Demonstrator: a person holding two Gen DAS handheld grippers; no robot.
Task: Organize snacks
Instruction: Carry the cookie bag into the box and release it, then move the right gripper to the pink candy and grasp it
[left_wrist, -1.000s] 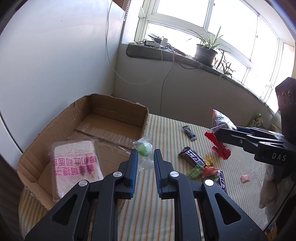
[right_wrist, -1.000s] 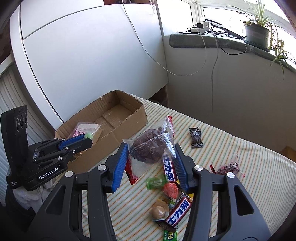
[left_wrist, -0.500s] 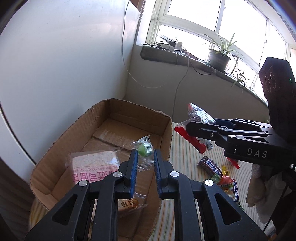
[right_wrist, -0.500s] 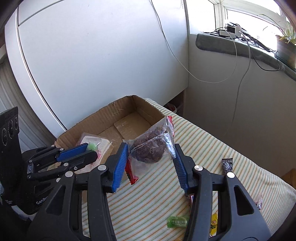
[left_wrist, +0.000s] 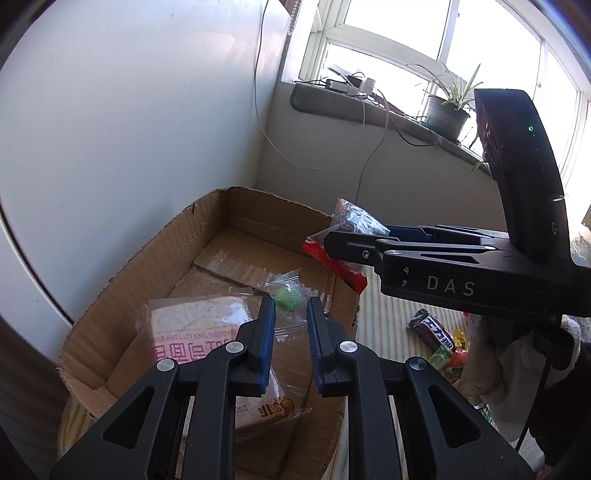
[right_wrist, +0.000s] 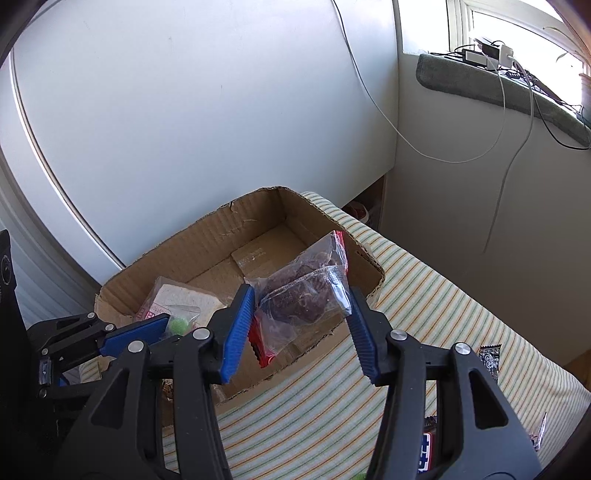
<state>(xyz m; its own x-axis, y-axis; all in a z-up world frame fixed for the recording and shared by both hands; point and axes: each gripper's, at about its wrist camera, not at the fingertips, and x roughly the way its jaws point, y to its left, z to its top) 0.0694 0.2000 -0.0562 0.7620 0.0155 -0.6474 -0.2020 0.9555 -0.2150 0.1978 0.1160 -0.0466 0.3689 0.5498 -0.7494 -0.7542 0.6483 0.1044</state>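
Left wrist view, near to far. My left gripper (left_wrist: 290, 314) pinches one clear packet holding a green sweet (left_wrist: 286, 297) between its two blue pads; the packet hangs over the open cardboard box (left_wrist: 207, 225). One box is in view. On its floor, at seven o'clock from the sweet, lies one wrapped slice of bread (left_wrist: 201, 325) with pink lettering. At two o'clock my right gripper (left_wrist: 334, 240) enters from the right, level over the box's right wall, carrying its own load. Beyond the box wall, at four o'clock, loose snacks lie on the striped tablecloth (left_wrist: 388, 314): one dark chocolate bar (left_wrist: 430, 328) and a small cluster of green, yellow and red wrappers that I cannot count. At one o'clock, far off, one potted plant (left_wrist: 445, 110) stands on the windowsill (left_wrist: 332, 101).

Right wrist view, near to far. My right gripper (right_wrist: 301, 302) pinches one clear bag of dark dried fruit (right_wrist: 306, 288), and one red packet (right_wrist: 260, 339) hangs beneath it at the left pad; both sit above the box's (right_wrist: 221, 229) near wall. At nine o'clock my left gripper (right_wrist: 168, 326) holds the green sweet (right_wrist: 179, 325) above the bread (right_wrist: 177, 299). At four o'clock one black wrapper (right_wrist: 489, 360) lies on the cloth (right_wrist: 424, 295). One white cable (right_wrist: 406, 144) trails down the far wall.
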